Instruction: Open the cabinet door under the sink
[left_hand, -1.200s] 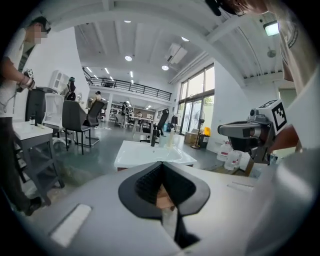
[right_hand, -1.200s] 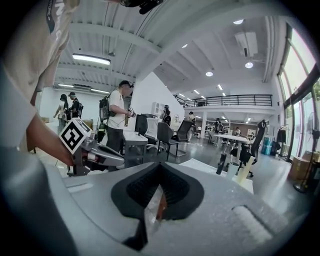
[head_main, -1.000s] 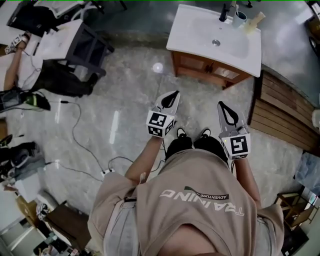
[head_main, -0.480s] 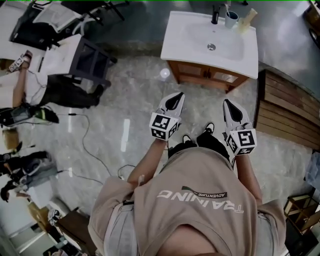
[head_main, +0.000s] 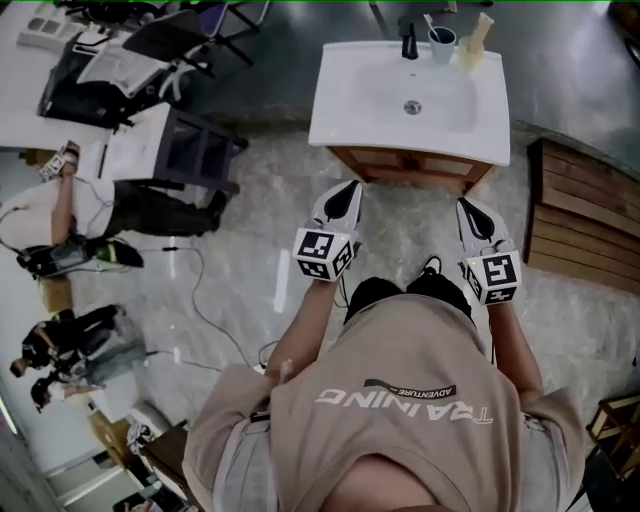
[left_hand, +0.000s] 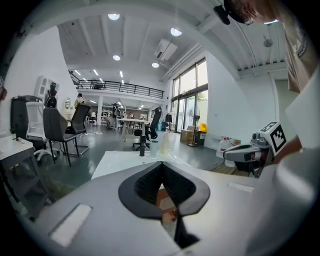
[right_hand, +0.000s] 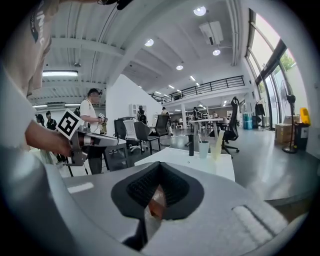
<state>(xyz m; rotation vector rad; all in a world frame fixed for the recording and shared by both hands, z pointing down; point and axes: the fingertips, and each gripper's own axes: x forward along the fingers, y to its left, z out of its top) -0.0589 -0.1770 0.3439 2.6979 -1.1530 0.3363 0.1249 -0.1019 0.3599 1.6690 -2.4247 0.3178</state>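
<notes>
Short of the cabinet (head_main: 420, 168) | left gripper (head_main: 350, 187), right gripper (head_main: 464, 205): fingers together (empty) | wooden decking (head_main: 580, 215) right

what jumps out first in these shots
A white sink on a wooden cabinet stands at the top of the head view. Just below it, the left tool and right tool point toward the cabinet, both shut and empty.

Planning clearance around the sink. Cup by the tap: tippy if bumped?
Probably. The cup is small, with something thin sticking up out of it, so likely light and a bit top-heavy. The sink top looks smooth and glossy, so the cup may slide before tipping. It stands near the back edge, beside the tap.
</notes>
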